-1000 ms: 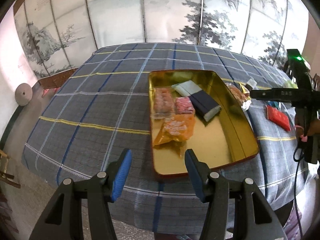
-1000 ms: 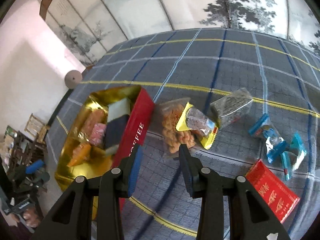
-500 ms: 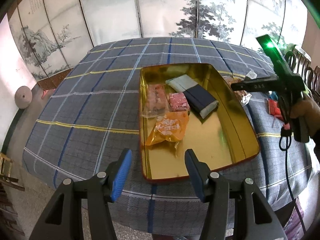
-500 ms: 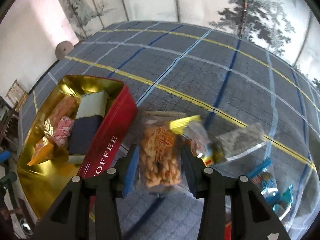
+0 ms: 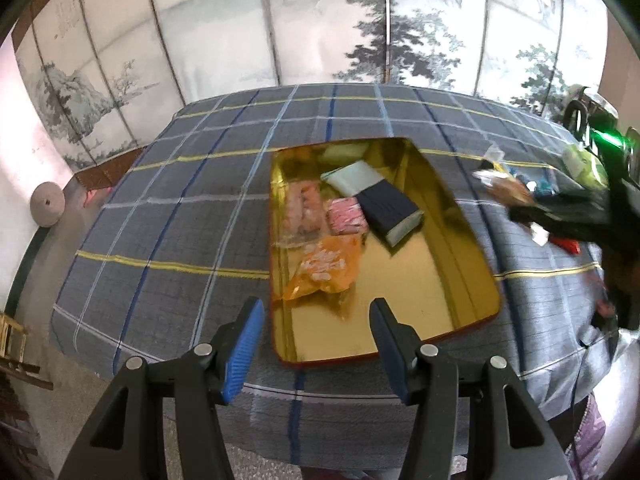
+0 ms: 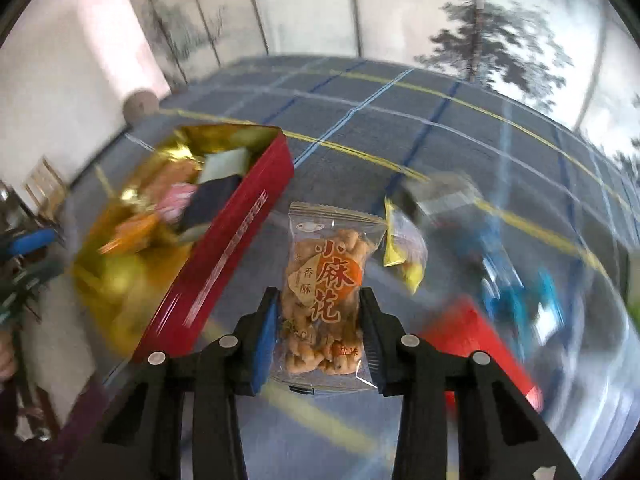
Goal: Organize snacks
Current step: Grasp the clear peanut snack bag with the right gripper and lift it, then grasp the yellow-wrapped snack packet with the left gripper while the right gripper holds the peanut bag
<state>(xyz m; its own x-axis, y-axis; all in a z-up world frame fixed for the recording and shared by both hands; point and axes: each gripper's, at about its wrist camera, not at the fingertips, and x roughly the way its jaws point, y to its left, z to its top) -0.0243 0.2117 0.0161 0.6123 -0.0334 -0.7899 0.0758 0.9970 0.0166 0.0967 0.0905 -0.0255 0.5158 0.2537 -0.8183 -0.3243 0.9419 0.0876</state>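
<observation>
A red tin with a gold inside (image 5: 452,220) lies open on the checked tablecloth. It holds an orange packet (image 5: 328,268), a pink packet (image 5: 346,220), a navy block (image 5: 390,212) and a white block (image 5: 354,178). My left gripper (image 5: 316,308) hangs open over the tin's near edge with nothing between its fingers. In the right wrist view my right gripper (image 6: 320,308) has its jaws closing on a clear bag of fried twist snacks (image 6: 326,264). The pads press its sides and hold it above the cloth, just right of the tin's red wall (image 6: 232,248).
Loose on the cloth right of the tin are a yellow packet (image 6: 400,252), a grey packet (image 6: 440,192), blue wrapped sweets (image 6: 516,288) and a red packet (image 6: 480,344). A painted folding screen stands behind the table. The table's near edge drops to the floor.
My right gripper slid around the clear twist-snack bag, closed on it and lifted it off the cloth, and its view is now blurred. The left gripper has hardly moved.
</observation>
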